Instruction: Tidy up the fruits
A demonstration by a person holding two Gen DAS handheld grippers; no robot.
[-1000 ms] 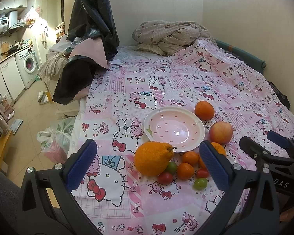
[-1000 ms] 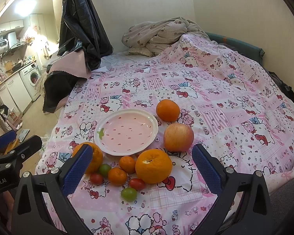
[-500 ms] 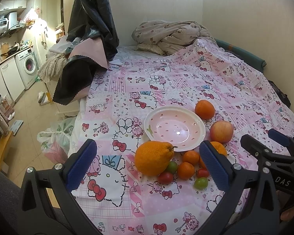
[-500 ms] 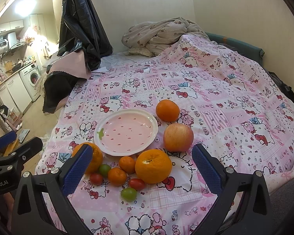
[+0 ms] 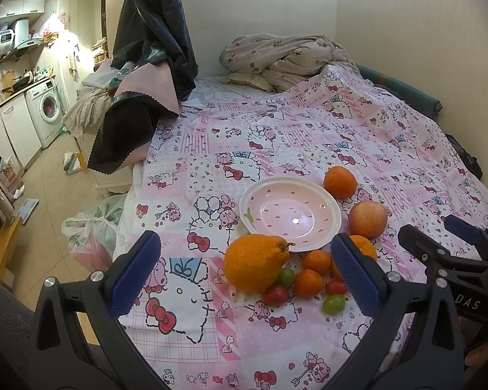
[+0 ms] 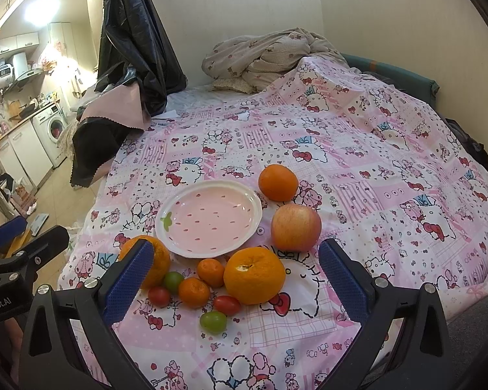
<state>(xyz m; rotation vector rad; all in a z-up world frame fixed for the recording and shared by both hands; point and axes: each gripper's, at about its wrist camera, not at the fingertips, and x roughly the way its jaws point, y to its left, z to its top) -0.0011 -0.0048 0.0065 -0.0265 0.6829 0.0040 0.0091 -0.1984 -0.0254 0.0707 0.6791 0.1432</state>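
Note:
A pink strawberry-shaped plate lies empty on the pink cartoon bedspread. Around it lie a knobbed orange citrus, a large orange, an apple, a round orange, two small mandarins, and red and green tomatoes. My left gripper is open and empty, hovering in front of the fruit. My right gripper is open and empty, also short of the fruit.
A crumpled blanket lies at the bed's far end. Black and pink cloth hangs at the bed's left edge. Plastic bags sit on the floor to the left. The wall runs along the right side.

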